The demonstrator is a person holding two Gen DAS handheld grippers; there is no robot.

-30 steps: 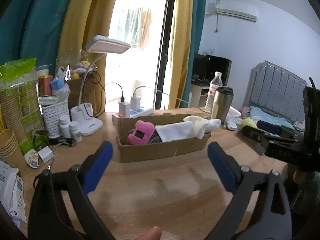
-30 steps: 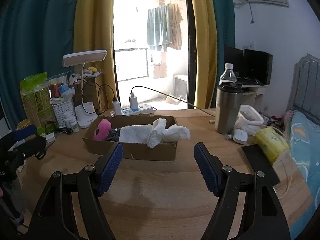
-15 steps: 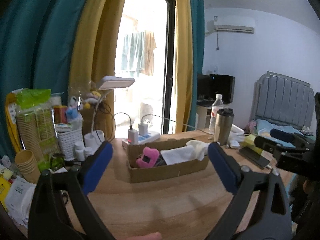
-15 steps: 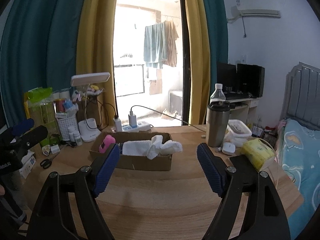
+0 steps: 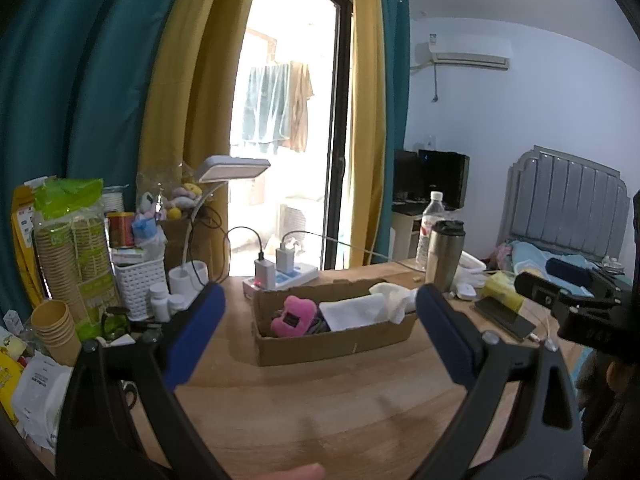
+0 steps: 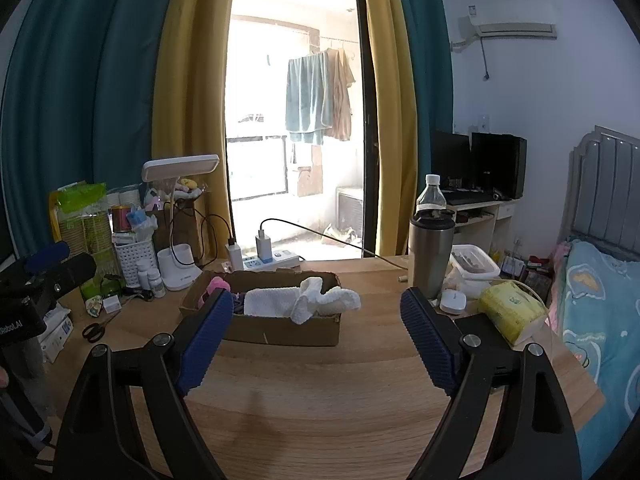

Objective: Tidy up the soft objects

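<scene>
A shallow cardboard box (image 6: 280,322) is found standing on the wooden table (image 6: 320,392), ahead of both tools and well apart from them, with its long axis running across the view from left to right. The left gripper (image 5: 318,330) is held with its jaws spread wide and nothing between the blue pads; the right gripper (image 6: 316,336) is likewise spread wide and empty. Both are raised above the table and pointed at the box; the right one appears the more squarely centred on it, though which is nearer cannot be settled from these views. Inside the box, one pink plush toy (image 5: 293,316) is seen at the left end, one folded white cloth (image 6: 272,302) lies lengthwise in the middle, and one bunched white cloth (image 6: 324,304) is draped over the right-hand front rim, partly hanging outside. A dark item (image 5: 318,324) is glimpsed between the plush and the folded cloth; its nature cannot be told. No soft item is seen loose on the bare table before the box. It is judged that any further tidying would concern the overhanging cloth, which lies toward the right gripper's side.
</scene>
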